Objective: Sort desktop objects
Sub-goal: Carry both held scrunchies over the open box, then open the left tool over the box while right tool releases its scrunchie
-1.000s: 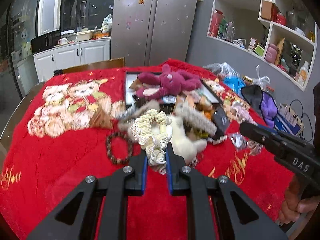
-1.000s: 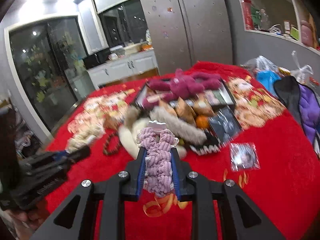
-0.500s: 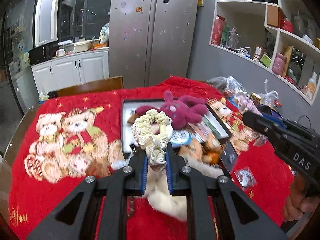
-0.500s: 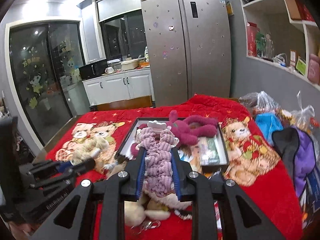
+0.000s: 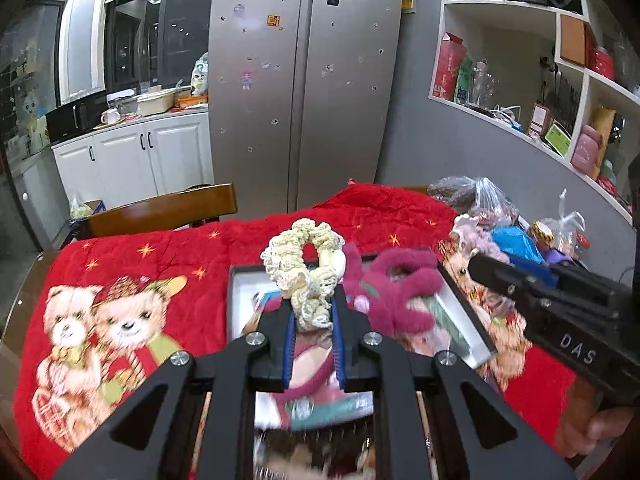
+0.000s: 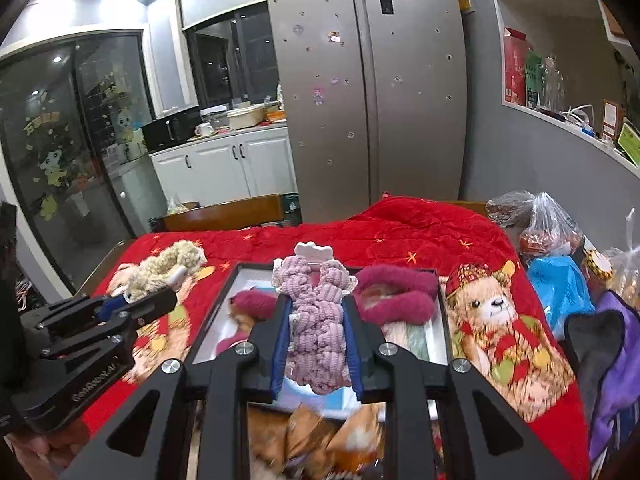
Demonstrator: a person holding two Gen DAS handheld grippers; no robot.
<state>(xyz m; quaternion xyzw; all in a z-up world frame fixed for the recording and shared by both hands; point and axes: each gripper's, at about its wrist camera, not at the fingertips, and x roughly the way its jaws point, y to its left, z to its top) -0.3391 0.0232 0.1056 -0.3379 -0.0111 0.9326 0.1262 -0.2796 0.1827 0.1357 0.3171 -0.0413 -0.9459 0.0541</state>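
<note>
Scrunchies are what both grippers carry here, one each, lifted over the tray.

Left wrist view: the left gripper [image 5: 312, 322] has its fingers drawn narrow on a cream scrunchie [image 5: 306, 270], pinched at its lower part so the loop stands up above the tips. It hangs clear of the tray [image 5: 466, 326], which lies on the red cloth [image 5: 168, 256] covering the surface. A magenta plush [image 5: 394, 292] sprawls across the tray's far half over cards and packets. The right gripper [image 5: 484, 270] shows at the right edge, a hand [image 5: 592, 432] under its handle. Holding the scrunchie high probably keeps it from snagging the clutter below.

Right wrist view: the right gripper [image 6: 316, 320] has its fingers narrow on a mauve scrunchie [image 6: 318, 320], squeezed flat, with a white clip-like piece [image 6: 314, 250] topping it. Below sits the tray [image 6: 212, 316] with the plush [image 6: 394, 294]. The left gripper [image 6: 148, 304] enters from the left with the cream scrunchie [image 6: 168, 266] in its tips. Both being over the tray suggests that it is the drop place, though I cannot tell which part.
</note>
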